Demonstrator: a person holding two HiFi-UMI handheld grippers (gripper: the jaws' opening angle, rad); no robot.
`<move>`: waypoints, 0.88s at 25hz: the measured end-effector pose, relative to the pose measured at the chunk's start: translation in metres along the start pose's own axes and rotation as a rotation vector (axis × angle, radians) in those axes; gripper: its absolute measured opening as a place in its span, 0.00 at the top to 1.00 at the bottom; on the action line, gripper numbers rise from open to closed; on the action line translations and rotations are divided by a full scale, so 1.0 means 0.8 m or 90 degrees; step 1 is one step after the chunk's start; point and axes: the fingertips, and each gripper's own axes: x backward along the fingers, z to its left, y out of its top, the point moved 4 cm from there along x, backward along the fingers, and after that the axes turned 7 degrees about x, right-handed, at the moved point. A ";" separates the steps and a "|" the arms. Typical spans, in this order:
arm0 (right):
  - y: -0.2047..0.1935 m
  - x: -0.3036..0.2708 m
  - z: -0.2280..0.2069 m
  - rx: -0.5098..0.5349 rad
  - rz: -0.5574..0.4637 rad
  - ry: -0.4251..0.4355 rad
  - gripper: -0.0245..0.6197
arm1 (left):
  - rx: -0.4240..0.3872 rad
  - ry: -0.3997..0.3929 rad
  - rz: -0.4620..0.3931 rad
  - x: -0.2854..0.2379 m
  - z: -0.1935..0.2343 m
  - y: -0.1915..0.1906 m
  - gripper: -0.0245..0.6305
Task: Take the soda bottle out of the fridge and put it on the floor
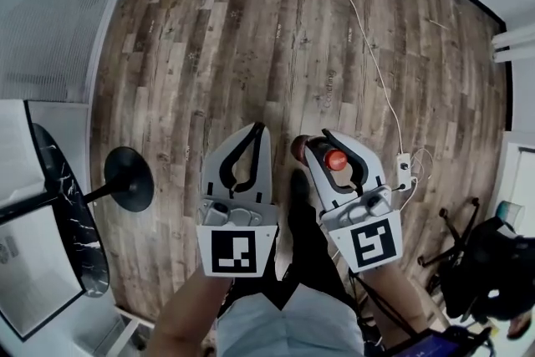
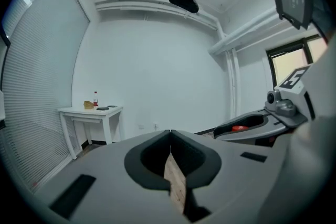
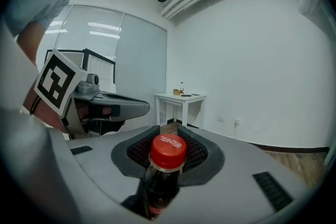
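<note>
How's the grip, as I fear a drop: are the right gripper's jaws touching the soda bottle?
Touching. The right gripper view shows the right gripper with its jaws clamped on the soda bottle at its neck.

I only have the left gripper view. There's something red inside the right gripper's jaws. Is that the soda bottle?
Observer: Yes. The right gripper is shut on the soda bottle, gripping the neck under its red cap.
Operator: Anything on the floor near it?
Observer: A white power strip lies on the wood floor just to that gripper's right.
Operator: And on my left?
Observer: A black round table base stands left of the left gripper.
</note>
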 end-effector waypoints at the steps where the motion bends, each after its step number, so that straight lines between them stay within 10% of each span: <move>1: -0.010 -0.004 0.004 -0.004 0.003 0.001 0.78 | 0.002 0.001 0.003 -0.002 0.003 -0.010 0.94; 22: -0.237 -0.102 0.049 0.006 0.044 0.013 0.78 | 0.009 0.014 0.024 -0.037 0.069 -0.238 0.94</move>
